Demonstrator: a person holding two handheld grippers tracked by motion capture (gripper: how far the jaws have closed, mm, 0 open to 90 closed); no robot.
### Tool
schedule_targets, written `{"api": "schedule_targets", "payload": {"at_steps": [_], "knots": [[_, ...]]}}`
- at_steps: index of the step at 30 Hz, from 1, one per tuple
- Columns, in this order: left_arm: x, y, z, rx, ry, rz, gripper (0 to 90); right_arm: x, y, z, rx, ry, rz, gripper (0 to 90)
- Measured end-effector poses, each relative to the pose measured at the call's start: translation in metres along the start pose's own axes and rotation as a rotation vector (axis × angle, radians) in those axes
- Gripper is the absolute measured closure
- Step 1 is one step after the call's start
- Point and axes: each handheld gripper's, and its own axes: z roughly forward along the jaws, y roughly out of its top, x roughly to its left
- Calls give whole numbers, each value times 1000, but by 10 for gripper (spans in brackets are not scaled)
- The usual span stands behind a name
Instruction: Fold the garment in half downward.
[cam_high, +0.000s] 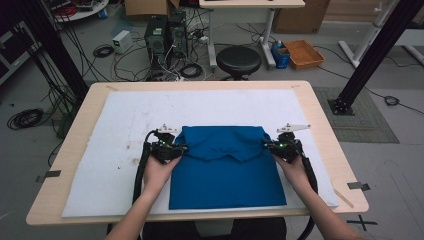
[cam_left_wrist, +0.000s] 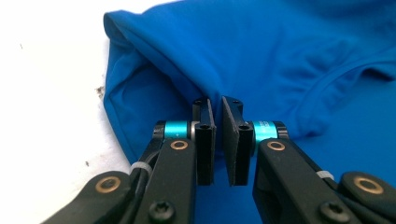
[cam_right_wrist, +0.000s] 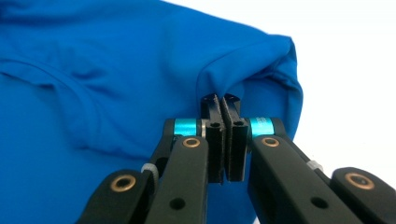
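A blue shirt (cam_high: 225, 175) lies on the white mat, its top part folded over so the collar (cam_high: 226, 150) faces up. My left gripper (cam_high: 181, 148) is at the left end of the folded part. In the left gripper view its jaws stand a thin gap apart, with the edge of the shirt's fold (cam_left_wrist: 163, 65) running in between their tips (cam_left_wrist: 217, 99). My right gripper (cam_high: 267, 146) is at the right end, its jaws pressed tight on a pinch of the blue cloth (cam_right_wrist: 243, 65) that tents up at the tips (cam_right_wrist: 222, 97).
The white mat (cam_high: 125, 130) covers most of the wooden table (cam_high: 320, 125), with bare mat left, right and beyond the shirt. A black stool (cam_high: 238, 60), computer towers (cam_high: 162, 35) and cables stand on the floor past the far edge.
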Motion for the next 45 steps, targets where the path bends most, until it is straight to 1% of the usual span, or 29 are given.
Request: {"api": "schedule_targets", "payload": {"at_steps": [1, 4, 8, 10, 14, 15, 18, 22, 24, 26, 29, 31, 34, 37, 38, 40, 43, 45], "knots": [[-1, 1, -3, -9, -7, -2, 836, 0, 0, -4, -3, 2, 6, 893], [-6, 2, -13, -16, -35, 6, 836, 3, 0, -15, -9, 15, 4, 893], [-14, 0, -30, -29, -71, 18, 836, 10, -2, -31, -10, 35, -13, 893], [-18, -3, -39, -27, -91, 25, 836, 14, -5, -38, -7, 48, -20, 893], [-27, -14, -58, -35, -132, 24, 836, 21, -12, -55, -3, 78, -19, 893], [-29, -16, -61, -34, -135, 25, 836, 23, -15, -61, -5, 88, -20, 892], [-37, -26, -74, -33, -158, 31, 835, 27, -21, -73, -6, 100, -27, 892], [-50, -38, -84, -28, -186, 41, 835, 33, -29, -88, -7, 116, -33, 892], [-56, -44, -86, -14, -197, 48, 834, 35, -33, -93, 4, 122, -22, 892], [-63, -50, -88, 1, -213, 54, 834, 37, -36, -97, 16, 131, -22, 892], [-68, -57, -89, 13, -225, 57, 833, 42, -42, -101, 32, 148, -15, 892], [-68, -61, -88, 28, -227, 58, 831, 44, -46, -103, 41, 149, -23, 892], [-64, -67, -83, 48, -227, 38, 823, 46, -53, -101, 56, 143, -24, 892], [-61, -72, -78, 60, -227, 28, 817, 44, -58, -96, 62, 126, -26, 881], [-60, -73, -76, 65, -227, 29, 812, 43, -60, -94, 63, 118, -17, 850], [-60, -76, -74, 72, -222, 27, 802, 41, -63, -91, 55, 94, -2, 742], [-59, -79, -71, 76, -223, 23, 797, 41, -69, -89, 48, 90, 34, 677], [-59, -80, -71, 77, -224, 17, 787, 40, -75, -90, 44, 103, 62, 663]]}}
